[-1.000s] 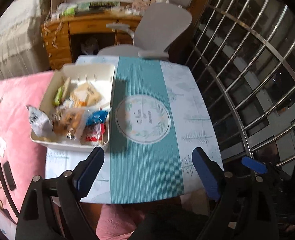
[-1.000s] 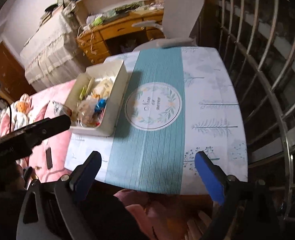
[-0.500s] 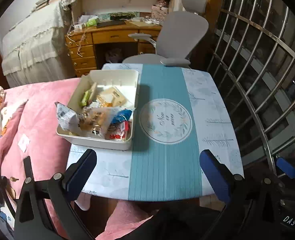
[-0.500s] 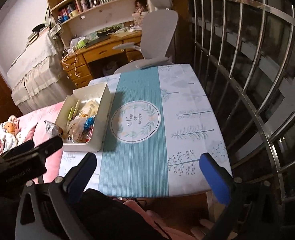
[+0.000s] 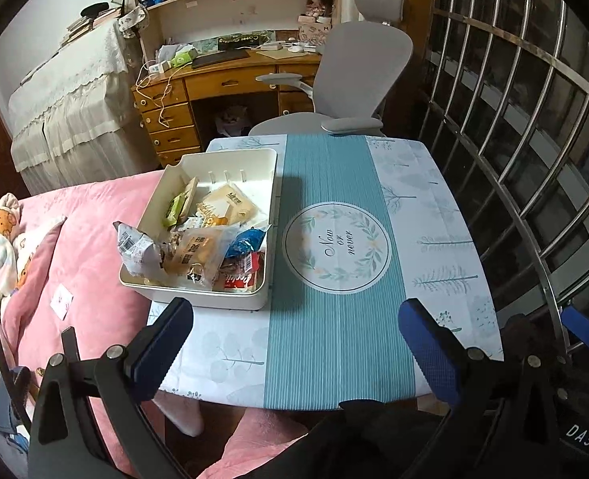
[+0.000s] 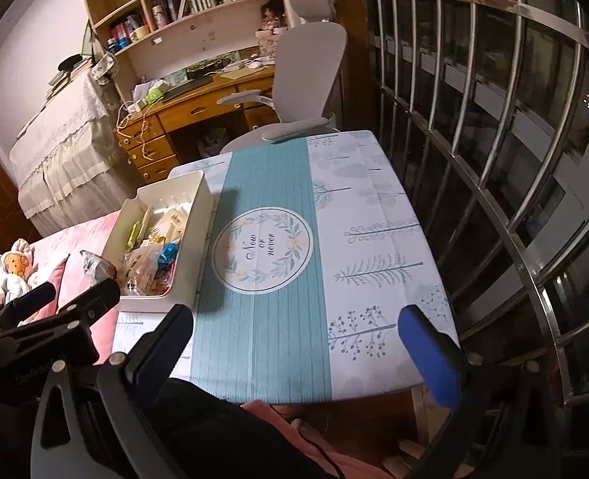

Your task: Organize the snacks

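Note:
A cream bin (image 5: pixel 268 183) (image 6: pixel 198 215) stands on the left side of a small table (image 5: pixel 446 247) (image 6: pixel 378 219) covered by a teal and white cloth. Several snack packets (image 5: pixel 198 249) (image 6: pixel 151 267) fill it: yellow, green, blue, red and clear wrappers. One crinkled packet (image 5: pixel 135 245) hangs over the bin's left rim. My left gripper (image 5: pixel 294 333) stands open above the table's near edge, nothing between its blue pads. My right gripper (image 6: pixel 294 335) is open too, further right over the near edge, empty. The left gripper's body (image 6: pixel 55 319) shows at the left of the right wrist view.
A pink bedspread (image 5: pixel 79 255) lies left of the table, with a soft toy (image 6: pixel 13 269) on it. A grey office chair (image 5: pixel 358 64) and wooden desk (image 5: pixel 214 84) stand behind. Metal window bars (image 5: pixel 534 159) curve along the right.
Both views have tilted up and drawn back from the table, so more of the room shows. Both grippers' jaws stand slightly wider than a second ago.

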Tool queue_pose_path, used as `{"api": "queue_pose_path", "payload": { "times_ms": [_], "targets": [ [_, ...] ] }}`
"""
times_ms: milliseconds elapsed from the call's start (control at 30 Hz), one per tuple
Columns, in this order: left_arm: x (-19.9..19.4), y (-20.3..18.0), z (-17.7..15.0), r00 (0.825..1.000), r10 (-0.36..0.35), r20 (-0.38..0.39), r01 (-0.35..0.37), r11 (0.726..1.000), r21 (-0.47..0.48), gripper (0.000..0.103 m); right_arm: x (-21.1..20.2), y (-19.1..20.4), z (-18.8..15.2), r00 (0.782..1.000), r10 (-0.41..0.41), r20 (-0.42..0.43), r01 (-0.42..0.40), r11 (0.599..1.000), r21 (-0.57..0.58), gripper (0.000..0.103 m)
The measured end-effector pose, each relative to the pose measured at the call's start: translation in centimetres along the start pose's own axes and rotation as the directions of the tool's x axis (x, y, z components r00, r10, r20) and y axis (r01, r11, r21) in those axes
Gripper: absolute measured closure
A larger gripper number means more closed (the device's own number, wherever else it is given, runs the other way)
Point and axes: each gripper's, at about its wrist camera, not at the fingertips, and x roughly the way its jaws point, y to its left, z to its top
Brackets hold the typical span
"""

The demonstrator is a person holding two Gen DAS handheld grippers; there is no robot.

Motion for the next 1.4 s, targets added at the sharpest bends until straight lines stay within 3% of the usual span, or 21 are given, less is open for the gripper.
{"api": "queue_pose_path", "payload": {
  "times_ms": [1400],
  "targets": [
    [1.5,0.3,-0.7,0.997,0.028,-0.077,-0.029,0.999,-0.019,0.001,0.8,0.1,-0.5,0.997,-0.005,-0.078,0.005,1.0,-0.004,0.0]
  ]
}}
